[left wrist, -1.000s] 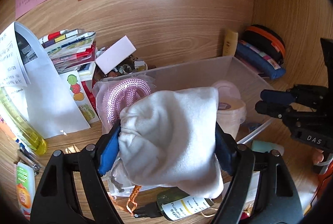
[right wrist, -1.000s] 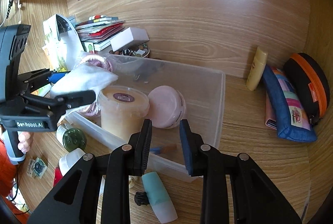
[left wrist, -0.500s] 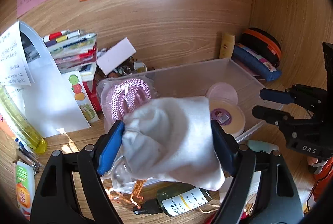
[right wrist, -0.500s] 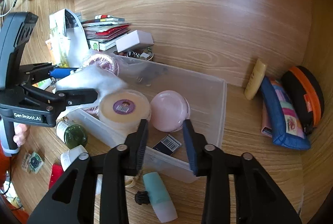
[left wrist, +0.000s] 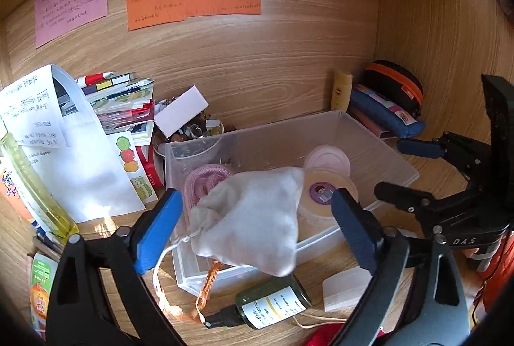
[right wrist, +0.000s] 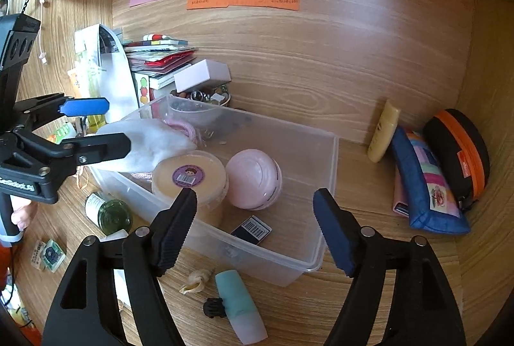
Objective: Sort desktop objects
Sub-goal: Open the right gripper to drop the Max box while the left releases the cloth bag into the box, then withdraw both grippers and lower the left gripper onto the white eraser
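Reading "DAS" on right gripper (left wrist: 414,171)

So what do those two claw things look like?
Both are black plastic tools with two long fingers tipped with blue ridged pads and dotted with silver bolts. The left claw carries white lettering on its side, seen from the right camera. The right claw has white letters reading DAS on its body, seen from the left camera.

**Lighting and picture quality, both wrist views**

Warm, fairly bright daylight. Sunlit patch and glare on the white paper (left wrist: 80,182) and desk (left wrist: 106,224) at left. Soft shadows under the clear bin (right wrist: 324,185). Strong fisheye bending; dark vignette at corners. Focus mostly sharp; wall notes (left wrist: 192,4) unreadable.
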`<state>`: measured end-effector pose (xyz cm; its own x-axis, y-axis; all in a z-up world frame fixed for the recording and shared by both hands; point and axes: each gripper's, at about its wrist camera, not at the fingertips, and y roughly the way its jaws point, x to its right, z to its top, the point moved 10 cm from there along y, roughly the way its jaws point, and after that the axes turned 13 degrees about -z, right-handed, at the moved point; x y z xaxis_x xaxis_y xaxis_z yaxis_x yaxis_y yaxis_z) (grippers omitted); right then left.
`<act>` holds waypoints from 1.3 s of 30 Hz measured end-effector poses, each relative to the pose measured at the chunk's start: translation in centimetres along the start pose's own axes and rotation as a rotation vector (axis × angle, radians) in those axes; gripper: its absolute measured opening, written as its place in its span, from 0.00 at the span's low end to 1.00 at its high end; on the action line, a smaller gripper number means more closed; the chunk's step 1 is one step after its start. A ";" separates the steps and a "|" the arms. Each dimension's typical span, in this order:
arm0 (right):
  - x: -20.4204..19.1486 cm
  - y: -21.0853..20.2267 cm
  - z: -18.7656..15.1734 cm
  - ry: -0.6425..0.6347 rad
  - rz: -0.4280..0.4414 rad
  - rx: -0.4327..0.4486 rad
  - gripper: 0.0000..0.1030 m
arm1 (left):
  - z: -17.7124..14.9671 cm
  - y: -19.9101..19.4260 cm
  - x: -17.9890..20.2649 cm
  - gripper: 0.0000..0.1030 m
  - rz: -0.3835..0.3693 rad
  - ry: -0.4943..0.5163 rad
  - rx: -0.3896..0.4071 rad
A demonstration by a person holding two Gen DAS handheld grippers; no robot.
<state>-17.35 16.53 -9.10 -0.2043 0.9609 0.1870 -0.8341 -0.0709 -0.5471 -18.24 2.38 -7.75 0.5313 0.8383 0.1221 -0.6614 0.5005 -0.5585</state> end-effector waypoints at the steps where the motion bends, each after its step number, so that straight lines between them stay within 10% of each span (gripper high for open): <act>1: 0.0 0.1 -0.1 0.001 0.002 -0.007 0.74 | 0.0 -0.2 0.1 0.94 0.003 -0.003 0.000; 24: 2.2 -5.5 -3.3 0.071 -0.046 -0.024 0.82 | -3.7 -7.3 -2.0 0.97 0.131 -0.034 0.002; 39: -3.6 -8.1 -6.9 0.031 0.028 -0.049 0.83 | -11.7 -9.2 -2.4 0.97 0.132 -0.119 -0.103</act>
<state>-6.34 15.51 -10.96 -0.2107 0.9665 0.1464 -0.8018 -0.0852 -0.5915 -7.23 -6.78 -12.44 0.3731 0.9180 0.1347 -0.6606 0.3647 -0.6562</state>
